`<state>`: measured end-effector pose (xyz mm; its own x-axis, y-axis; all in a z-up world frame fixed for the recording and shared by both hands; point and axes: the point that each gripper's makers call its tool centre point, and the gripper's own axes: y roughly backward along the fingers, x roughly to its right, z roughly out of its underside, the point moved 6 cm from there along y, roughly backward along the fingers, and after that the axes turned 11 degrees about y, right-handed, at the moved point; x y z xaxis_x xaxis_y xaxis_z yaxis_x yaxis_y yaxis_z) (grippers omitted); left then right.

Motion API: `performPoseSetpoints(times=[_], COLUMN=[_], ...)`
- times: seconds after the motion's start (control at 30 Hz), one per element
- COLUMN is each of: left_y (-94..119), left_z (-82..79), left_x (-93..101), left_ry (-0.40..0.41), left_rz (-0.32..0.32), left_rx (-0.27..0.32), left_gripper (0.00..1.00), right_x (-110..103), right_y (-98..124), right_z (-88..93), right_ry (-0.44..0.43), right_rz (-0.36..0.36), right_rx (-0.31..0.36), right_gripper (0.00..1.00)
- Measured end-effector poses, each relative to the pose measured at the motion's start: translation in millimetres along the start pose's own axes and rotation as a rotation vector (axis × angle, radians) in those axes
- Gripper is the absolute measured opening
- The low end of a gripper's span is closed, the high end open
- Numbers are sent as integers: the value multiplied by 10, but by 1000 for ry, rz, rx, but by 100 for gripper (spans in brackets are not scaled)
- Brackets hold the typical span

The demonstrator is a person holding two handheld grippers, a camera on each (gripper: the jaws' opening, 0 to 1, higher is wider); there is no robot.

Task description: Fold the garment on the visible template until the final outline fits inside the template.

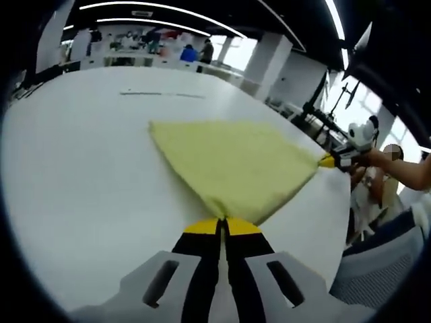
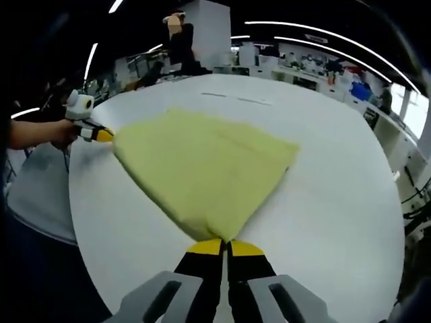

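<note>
A yellow garment (image 1: 236,165) lies spread on the white table (image 1: 81,175), pulled into a fan between both grippers. My left gripper (image 1: 222,222) is shut on its near corner in the left gripper view; it also shows far left in the right gripper view, left gripper (image 2: 101,134), held by a hand. My right gripper (image 2: 225,243) is shut on another corner of the garment (image 2: 209,168). It comes into the left gripper view from the right, the right gripper (image 1: 331,161) pinching the cloth's tip. Faint template lines (image 1: 161,93) mark the table beyond the cloth.
The round table's edge (image 2: 87,229) runs close to both held corners. A person's arm (image 1: 404,168) reaches in at the right. Chairs, desks and people stand in the background; a pillar (image 1: 273,64) rises behind the table.
</note>
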<state>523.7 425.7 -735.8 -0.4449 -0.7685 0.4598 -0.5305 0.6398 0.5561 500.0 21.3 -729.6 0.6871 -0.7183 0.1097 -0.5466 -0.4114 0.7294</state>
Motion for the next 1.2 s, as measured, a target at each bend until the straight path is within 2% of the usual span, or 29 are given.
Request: performPoseSetpoints(times=[0.27,0.5,0.9,1.2], left_y=[95,80,125,162], left_z=[-18,69,196,320], left_x=[-25,21,63,106], left_ry=[-79,-113,-110,-118], left_rz=[-28,-53,-71,-68], left_rx=[-20,-49,-74,-100], left_gripper=[0,0,0,0], right_x=[43,25,-79,-146], right_y=[31,53,74,106], right_z=[-43,-15,100,197], right_ry=[44,69,96,75], right_rz=[9,6,-19,-20], right_rx=[1,-11,-35,-44], right_gripper=[0,0,0,0])
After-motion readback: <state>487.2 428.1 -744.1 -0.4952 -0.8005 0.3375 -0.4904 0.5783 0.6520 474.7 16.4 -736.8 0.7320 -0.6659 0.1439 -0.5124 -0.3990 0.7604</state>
